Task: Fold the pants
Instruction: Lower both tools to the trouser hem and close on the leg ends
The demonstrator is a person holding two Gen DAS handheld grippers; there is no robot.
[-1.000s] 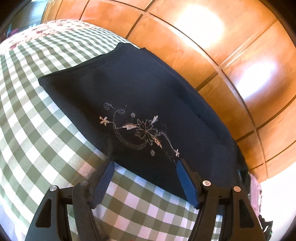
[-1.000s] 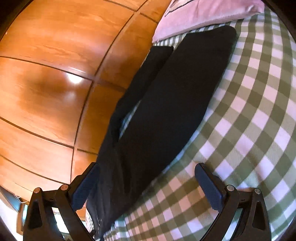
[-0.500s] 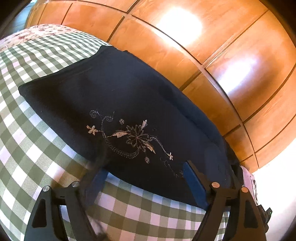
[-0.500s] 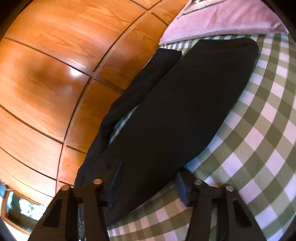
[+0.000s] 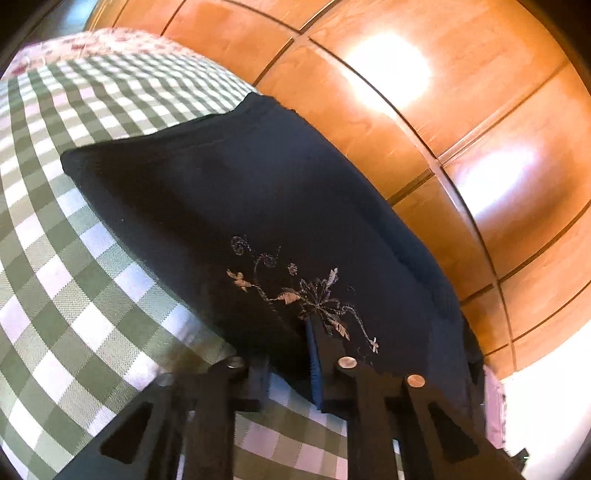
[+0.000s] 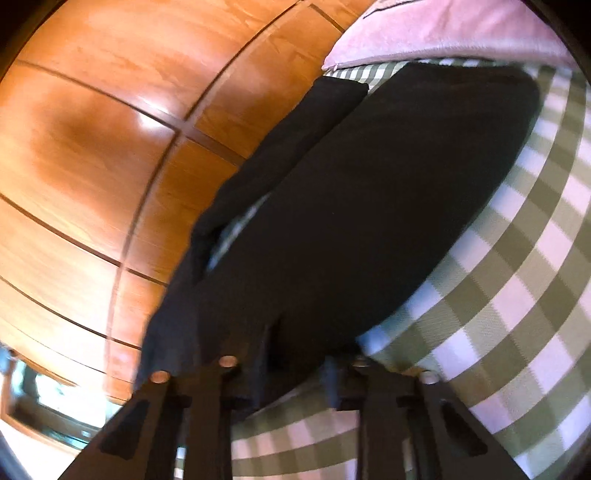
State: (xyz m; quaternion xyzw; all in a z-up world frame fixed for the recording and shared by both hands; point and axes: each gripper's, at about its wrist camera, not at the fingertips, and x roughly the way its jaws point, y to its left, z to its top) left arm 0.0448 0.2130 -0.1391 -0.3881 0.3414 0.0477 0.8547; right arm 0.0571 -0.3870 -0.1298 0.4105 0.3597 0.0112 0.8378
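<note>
Dark navy pants (image 5: 258, 184) lie flat on a green-and-white checked bedspread (image 5: 74, 258), with a pale floral embroidery (image 5: 314, 299) near their close edge. My left gripper (image 5: 286, 356) is shut on that edge just beside the embroidery, and the cloth is bunched between its pads. In the right wrist view the pants (image 6: 369, 203) stretch away as two long legs, the far one slipping over the bed's side. My right gripper (image 6: 291, 369) pinches their near edge, and its jaws are closing on the fabric between them.
A glossy wooden panelled wall (image 5: 406, 110) runs close along the far side of the bed (image 6: 517, 295). A pink pillow (image 6: 443, 29) lies beyond the leg ends. A floral cloth (image 5: 92, 48) covers the bed's far corner in the left wrist view.
Both grippers moved forward onto the pants' near edge and went from wide open to shut on the fabric. The cloth now bunches between each pair of fingers.
</note>
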